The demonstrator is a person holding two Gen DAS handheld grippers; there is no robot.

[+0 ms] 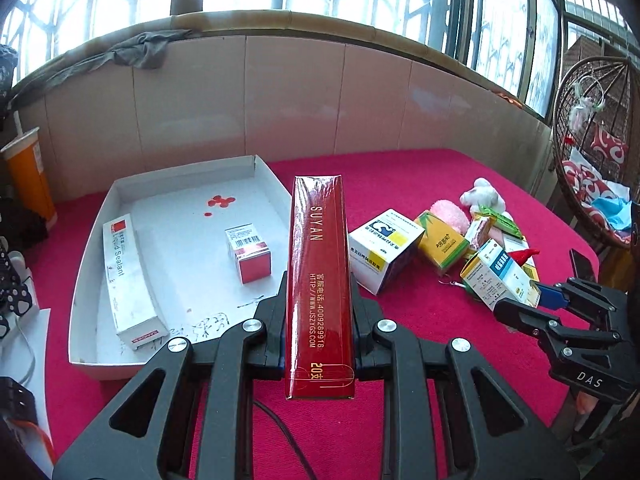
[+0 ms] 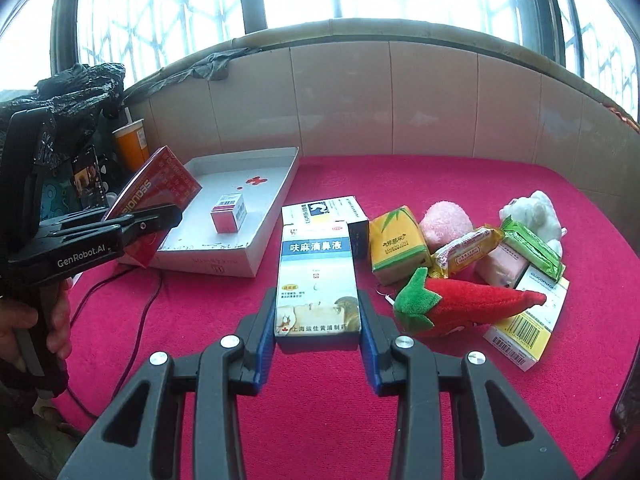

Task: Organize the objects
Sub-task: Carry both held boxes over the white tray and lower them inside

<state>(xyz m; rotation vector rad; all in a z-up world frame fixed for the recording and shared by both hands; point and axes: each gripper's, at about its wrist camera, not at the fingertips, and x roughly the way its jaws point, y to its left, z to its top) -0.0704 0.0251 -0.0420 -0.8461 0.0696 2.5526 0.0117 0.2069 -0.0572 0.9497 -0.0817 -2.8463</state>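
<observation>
Left gripper (image 1: pixel 320 320) is clenched on a long red carton (image 1: pixel 320 280) marked SUYAN, its pads pressing the narrow sides while the carton stands up off the red cloth (image 1: pixel 420 176). Right gripper (image 2: pixel 319 328) grips a blue-and-white medicine box (image 2: pixel 318 280) by its two long edges, lifted clear of the cloth.

In the left wrist view, at ten o'clock from the carton lies a white tray (image 1: pixel 92 256) holding a long Liquid Sealant box (image 1: pixel 130 276) along its left wall and a small red-faced cube box (image 1: pixel 250 254) nearer the middle; the two are apart. At two o'clock from the carton sits a white box with a yellow patch (image 1: pixel 384 250).

In the right wrist view, at three o'clock from the medicine box is a plush red chili (image 2: pixel 460 304) with a green top, resting on a barcode-printed white carton (image 2: pixel 528 328). At one o'clock stands a yellow bamboo-print tissue pack (image 2: pixel 396 244), with a pink plush (image 2: pixel 448 222), an orange snack packet (image 2: pixel 468 250), a green packet (image 2: pixel 532 250) and a white plush (image 2: pixel 532 210) crowded behind. An orange cup (image 2: pixel 130 142) stands at eleven o'clock beyond the tray.
</observation>
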